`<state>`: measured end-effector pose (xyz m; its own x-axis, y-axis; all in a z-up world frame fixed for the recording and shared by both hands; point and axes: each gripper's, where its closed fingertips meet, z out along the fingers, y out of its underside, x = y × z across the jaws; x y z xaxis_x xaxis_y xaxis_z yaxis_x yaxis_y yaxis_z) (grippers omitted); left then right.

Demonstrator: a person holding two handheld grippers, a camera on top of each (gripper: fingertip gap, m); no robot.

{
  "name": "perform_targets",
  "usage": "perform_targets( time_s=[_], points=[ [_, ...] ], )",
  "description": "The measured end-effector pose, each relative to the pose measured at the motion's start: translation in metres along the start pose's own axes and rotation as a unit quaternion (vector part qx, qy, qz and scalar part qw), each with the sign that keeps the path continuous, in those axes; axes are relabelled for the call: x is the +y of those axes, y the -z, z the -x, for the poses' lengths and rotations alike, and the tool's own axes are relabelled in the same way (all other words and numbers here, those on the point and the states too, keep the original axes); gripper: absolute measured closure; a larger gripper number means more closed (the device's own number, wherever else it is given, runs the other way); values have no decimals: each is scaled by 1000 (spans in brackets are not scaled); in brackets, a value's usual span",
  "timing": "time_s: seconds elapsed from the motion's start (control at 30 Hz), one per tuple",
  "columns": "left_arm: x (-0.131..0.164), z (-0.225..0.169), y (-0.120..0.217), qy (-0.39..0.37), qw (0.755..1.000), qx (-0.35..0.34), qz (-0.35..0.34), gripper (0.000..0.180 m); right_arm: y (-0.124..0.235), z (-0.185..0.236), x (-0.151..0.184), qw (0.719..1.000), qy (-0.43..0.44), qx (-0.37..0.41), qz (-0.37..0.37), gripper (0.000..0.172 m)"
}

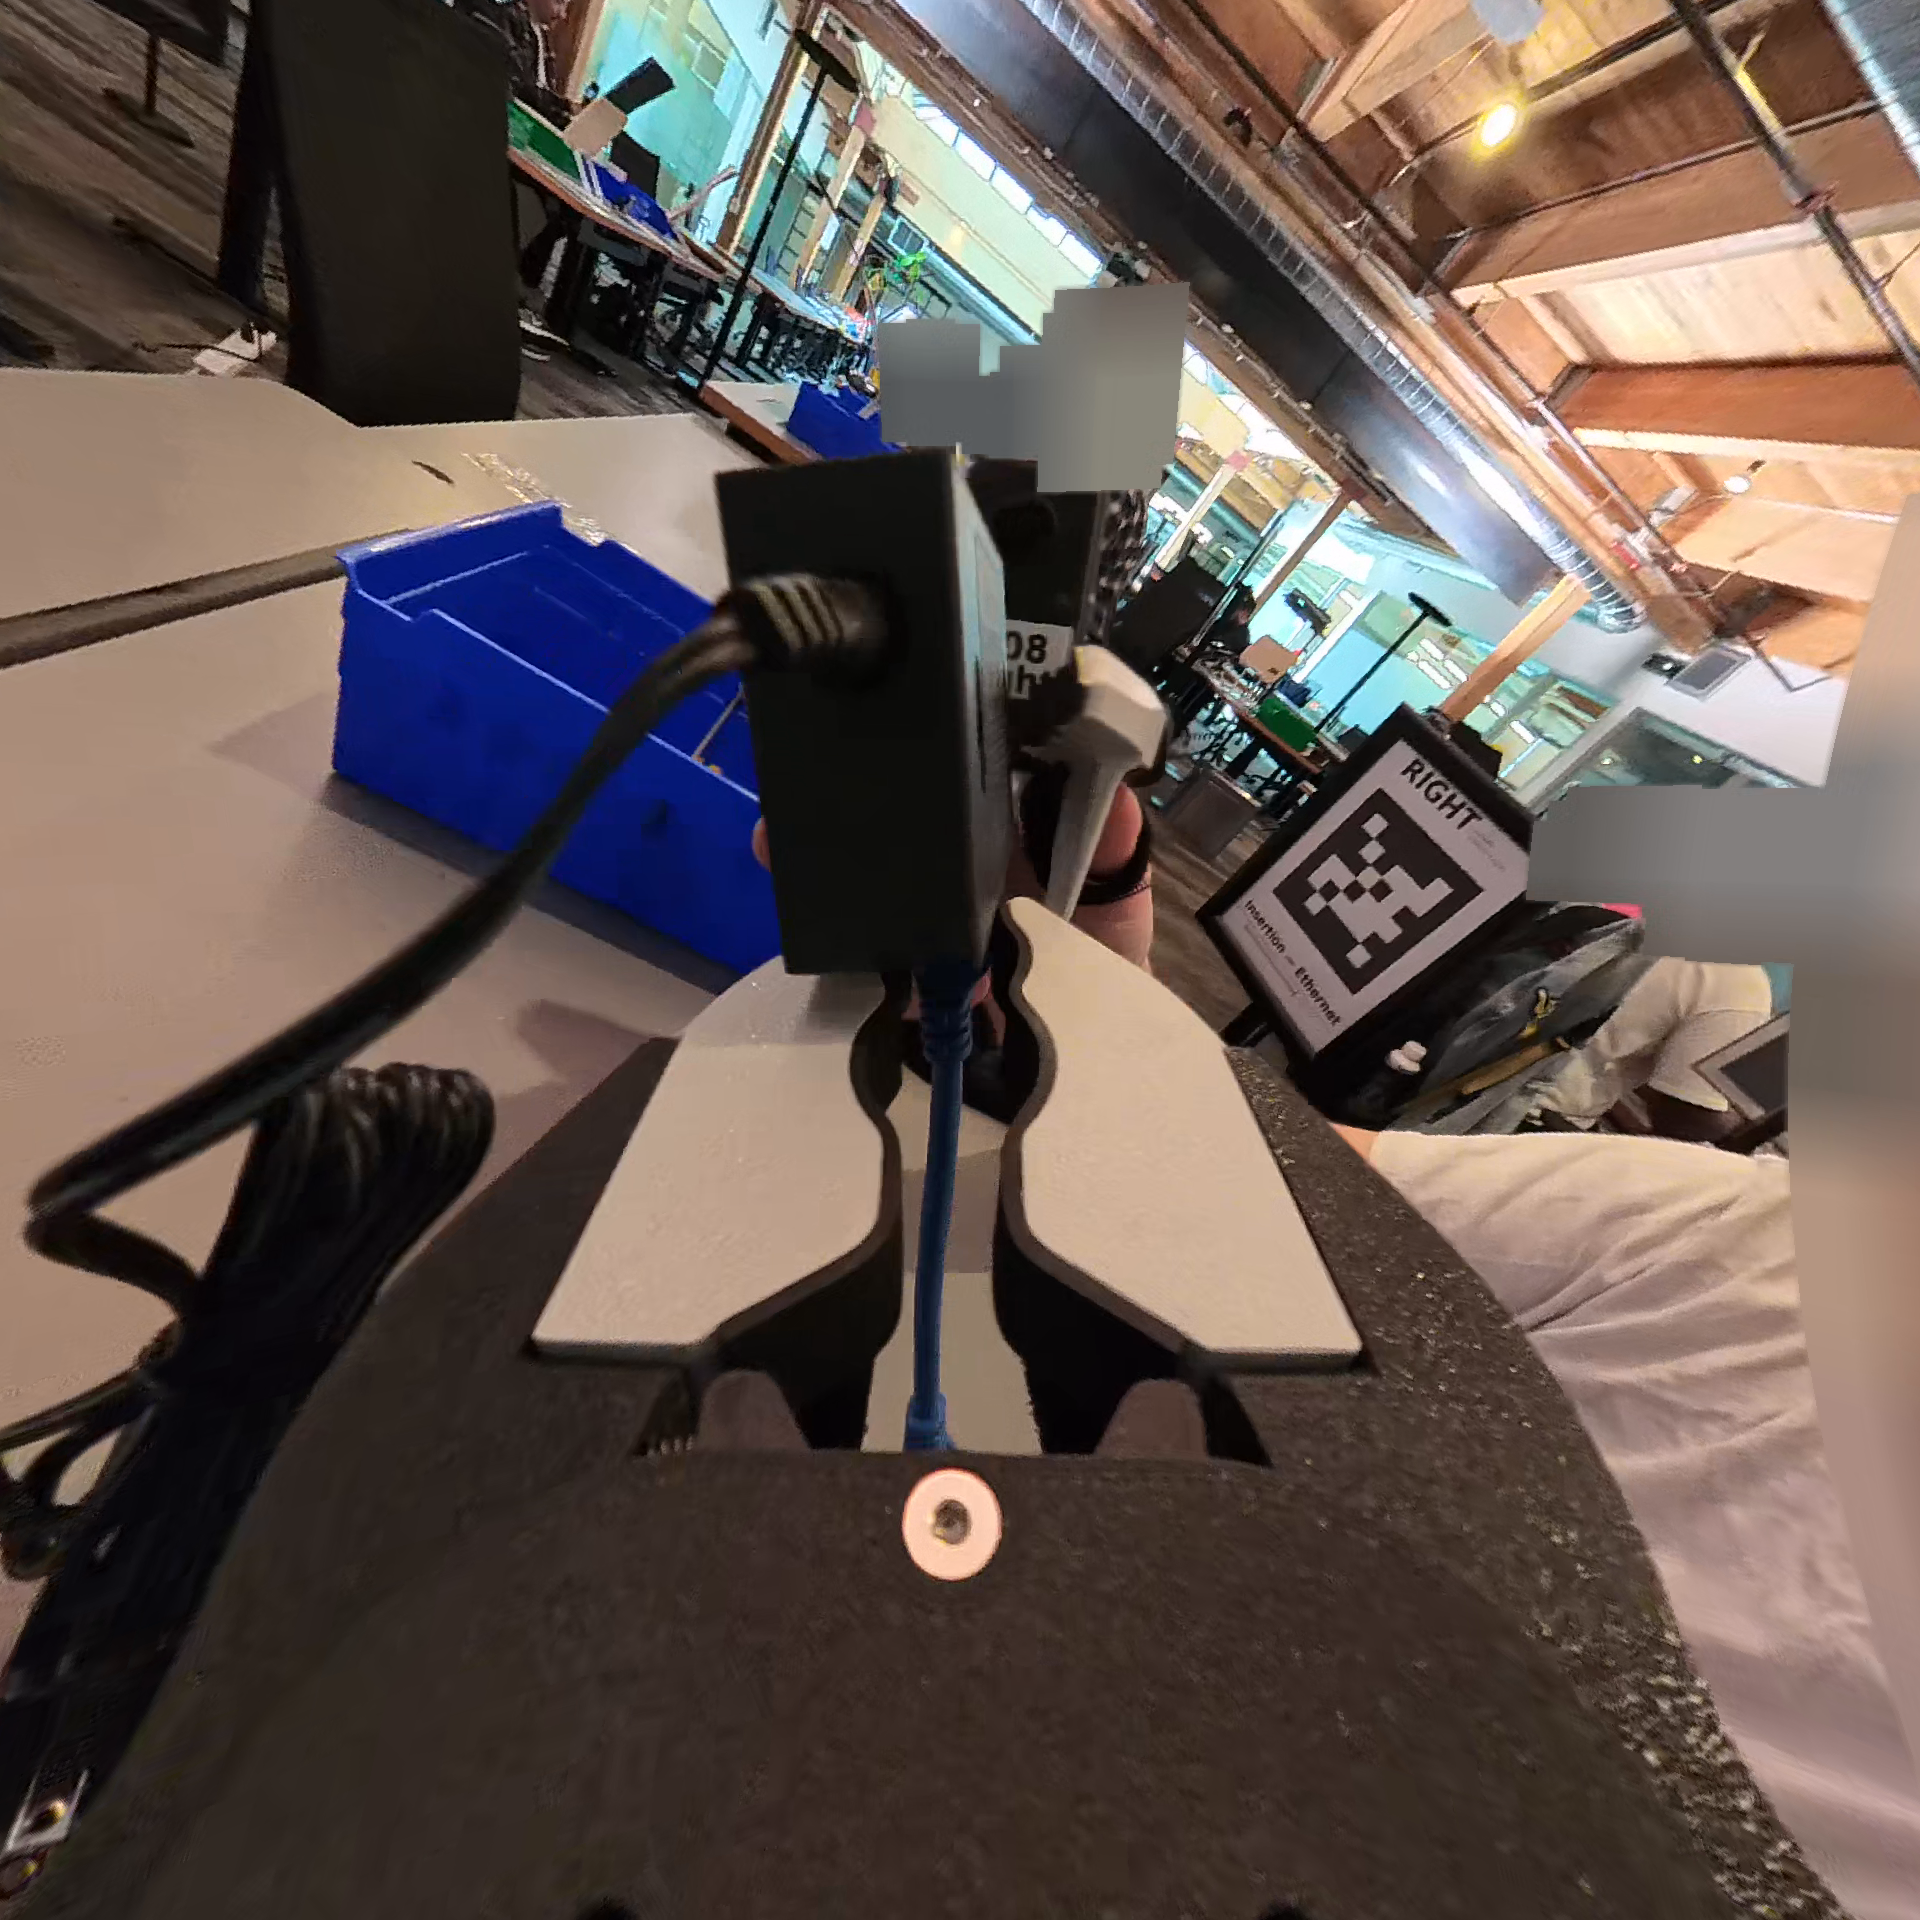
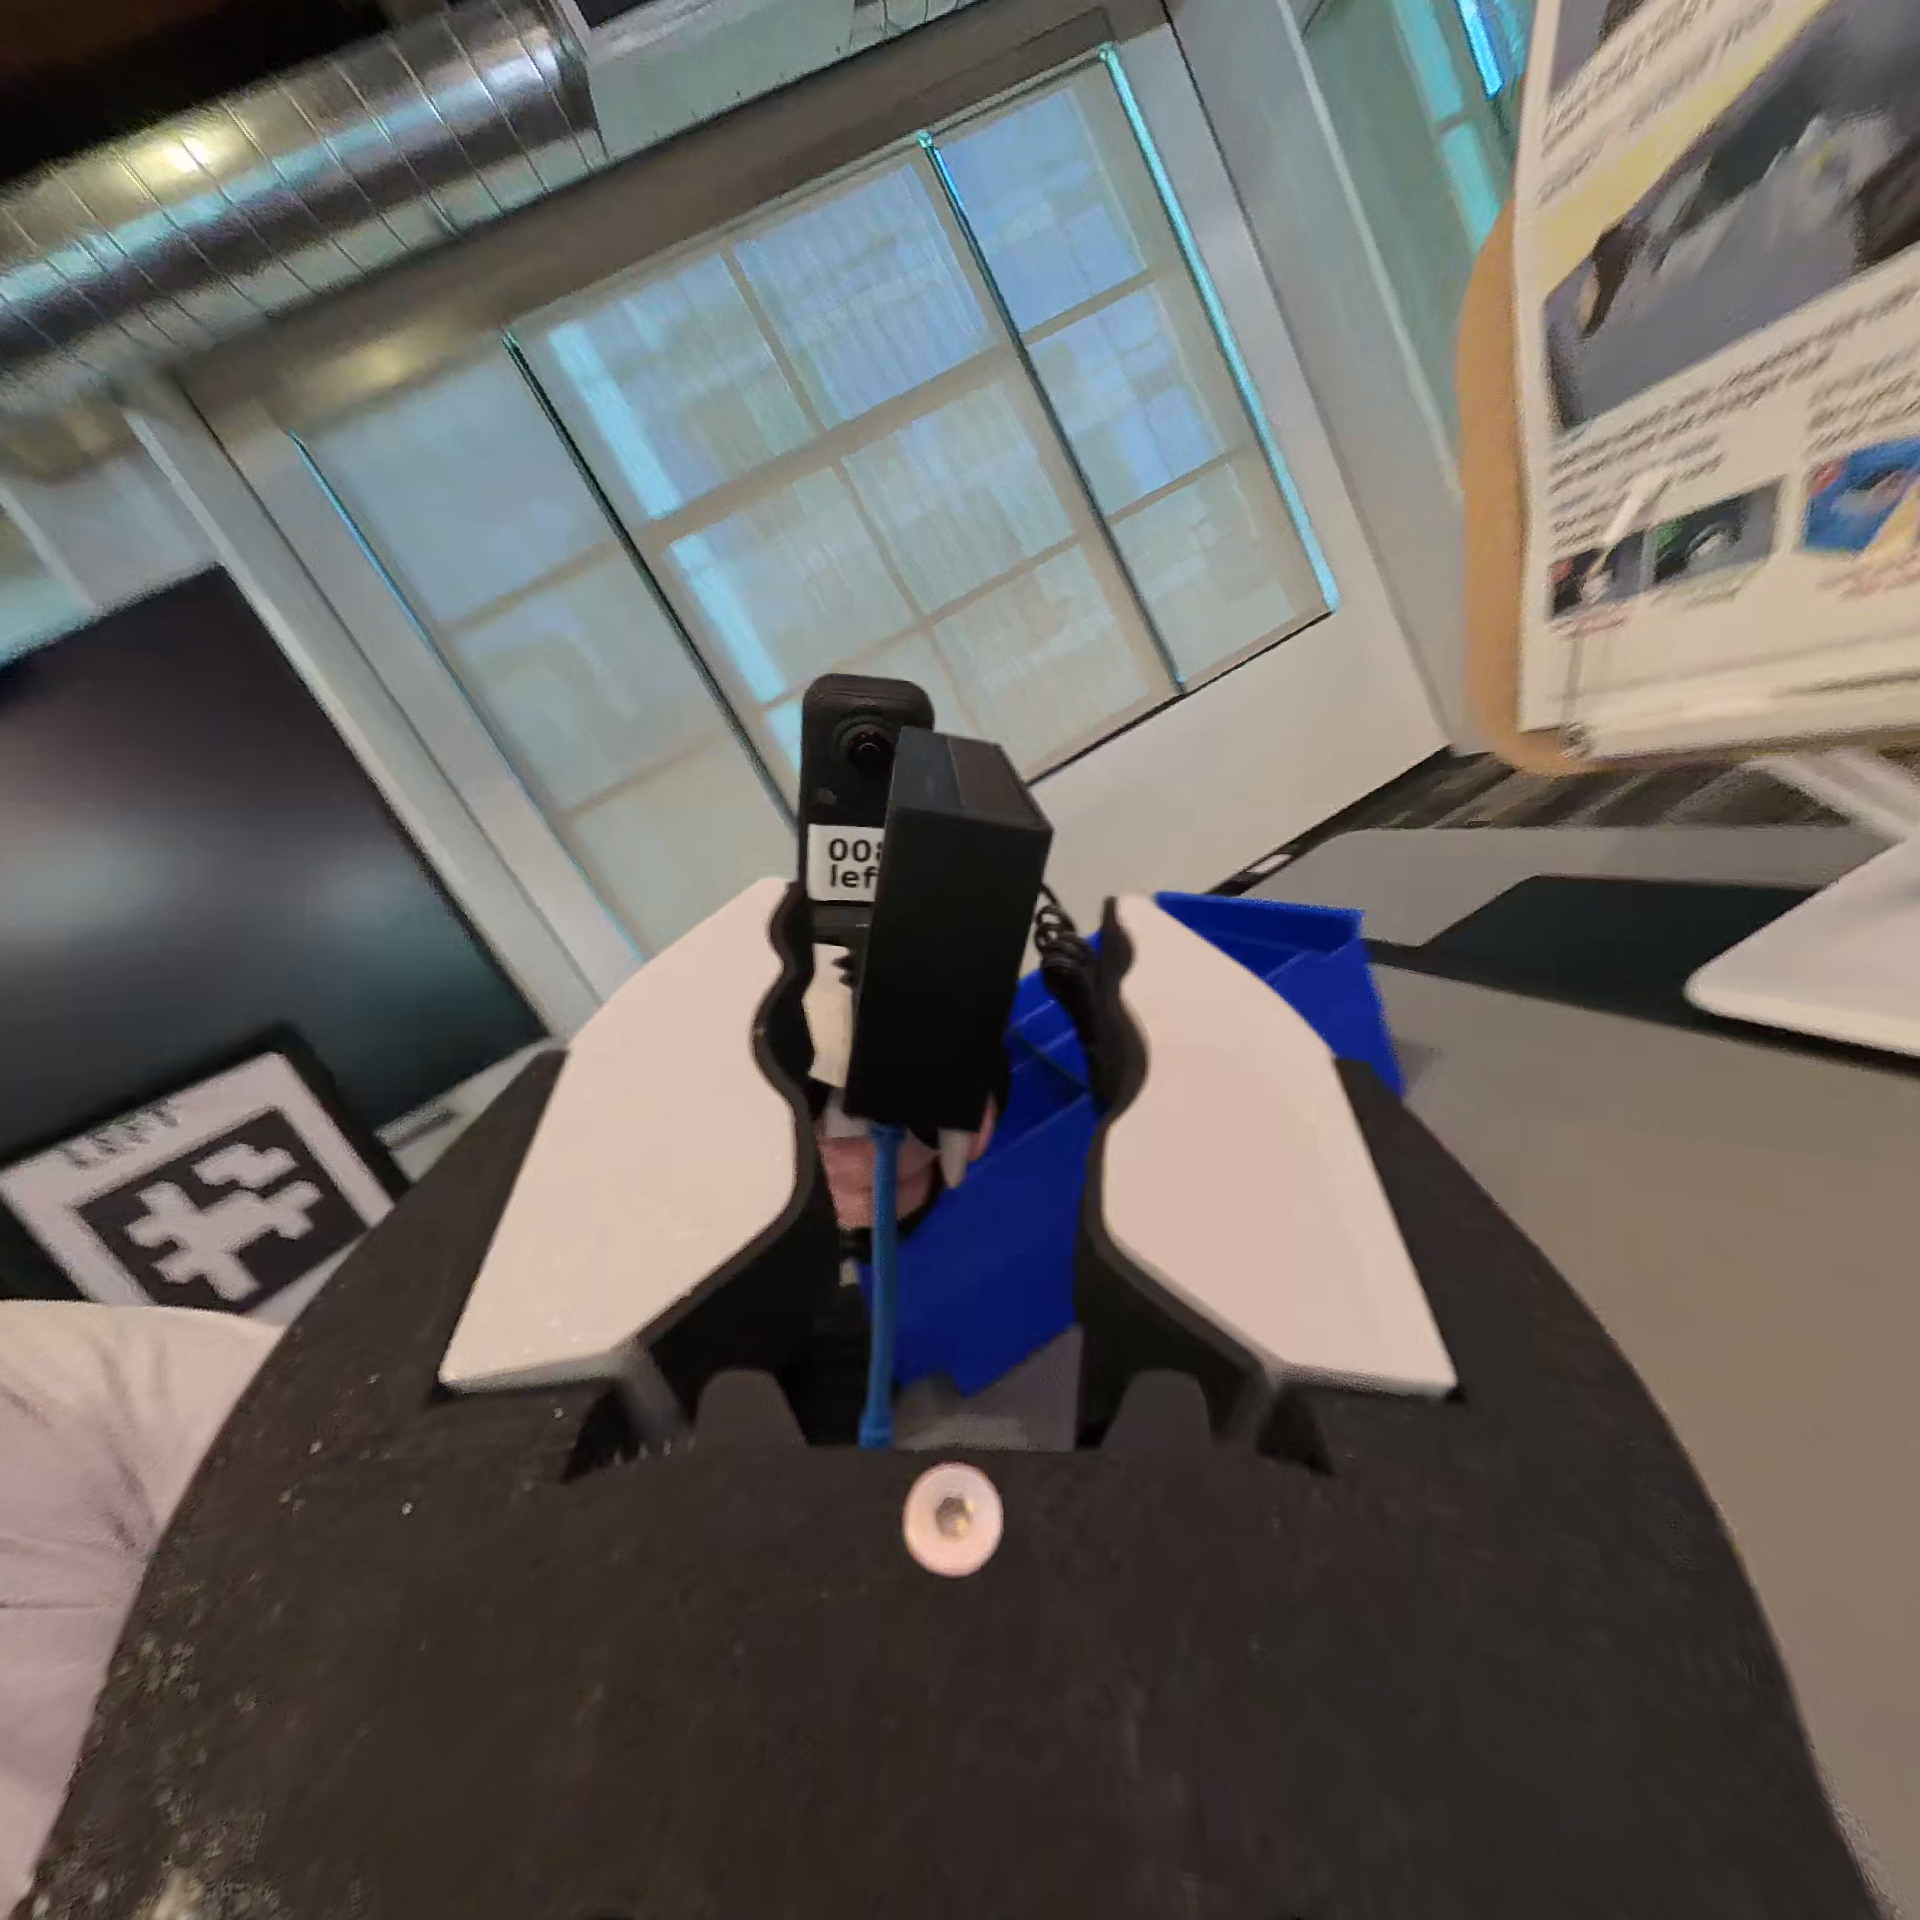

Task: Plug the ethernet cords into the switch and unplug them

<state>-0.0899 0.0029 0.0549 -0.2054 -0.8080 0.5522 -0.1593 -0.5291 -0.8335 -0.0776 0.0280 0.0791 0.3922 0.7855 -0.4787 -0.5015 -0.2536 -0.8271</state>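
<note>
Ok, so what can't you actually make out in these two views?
- Switch ports: in both wrist views the port face is turned edge-on, so how deep the plug sits is unclear.
- Blue ethernet cord, far end: it runs under the left gripper body in the left wrist view.
- Black power cord: its bundle is cut off by the left edge, left wrist view.
- Blue bin contents: partly behind the switch.
- Poster: motion-blurred, right wrist view.

The black switch (image 1: 873,717) hangs in the air above the table (image 1: 208,883). A blue bin (image 1: 520,707) and a black cable (image 1: 312,1039) block the left side.
</note>
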Motion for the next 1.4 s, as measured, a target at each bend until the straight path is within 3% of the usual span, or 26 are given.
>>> perform_targets(
  time_s=[0.1, 0.17, 0.23, 0.3, 0.43, 0.5, 0.67, 0.87, 0.93, 1.0, 1.07, 1.13, 1.2, 1.3, 1.4],
  points=[
    [-3, -1, 4, 12, 1000, 10, -7, 167, 19, 3, -11, 995, 97, 26, 19, 107],
    [-2, -4, 4, 27, 999, 24, -4, 167, 35, 2, -21, 974, 214, 63, 27, 93],
    [1, -3, 2, 46, 999, 29, 5, 167, 49, 4, -30, 928, 357, 98, 43, 79],
    [5, -4, -1, 73, 997, 38, 9, 167, 53, 9, -26, 873, 468, 108, 90, 78],
    [10, -8, -6, 106, 993, 58, 19, 167, 36, 10, 2, 801, 567, 97, 167, 79],
    [11, -10, -7, 103, 993, 59, 22, 167, 24, 7, 12, 801, 565, 89, 178, 88],
    [11, -11, -6, 99, 993, 58, 23, 167, 9, -1, 15, 848, 502, 73, 157, 107],
    [5, -13, -3, 92, 993, 71, 12, 166, 4, 3, 9, 818, 545, 62, 170, 108],
    [-2, -14, 0, 77, 994, 76, -8, 158, 1, 4, 3, 813, 555, 64, 162, 108],
    [-6, -9, 4, 65, 996, 61, -20, 144, -1, 2, -3, 816, 553, 72, 152, 108],
    [-5, -4, 5, 55, 997, 50, -22, 142, 0, 1, -8, 837, 526, 73, 132, 109],
    [-5, -2, 1, 47, 998, 45, -26, 142, 1, -4, -8, 851, 504, 79, 123, 109],
    [-9, -3, -3, 23, 998, 40, -47, 143, 2, -6, -7, 848, 509, 86, 120, 108],
    [-11, -6, -2, 13, 997, 46, -61, 165, 3, -4, -9, 839, 526, 98, 102, 108],
    [-13, -6, 0, 37, 995, 61, -76, 167, 5, -5, -9, 845, 517, 101, 91, 108]
  ],
)
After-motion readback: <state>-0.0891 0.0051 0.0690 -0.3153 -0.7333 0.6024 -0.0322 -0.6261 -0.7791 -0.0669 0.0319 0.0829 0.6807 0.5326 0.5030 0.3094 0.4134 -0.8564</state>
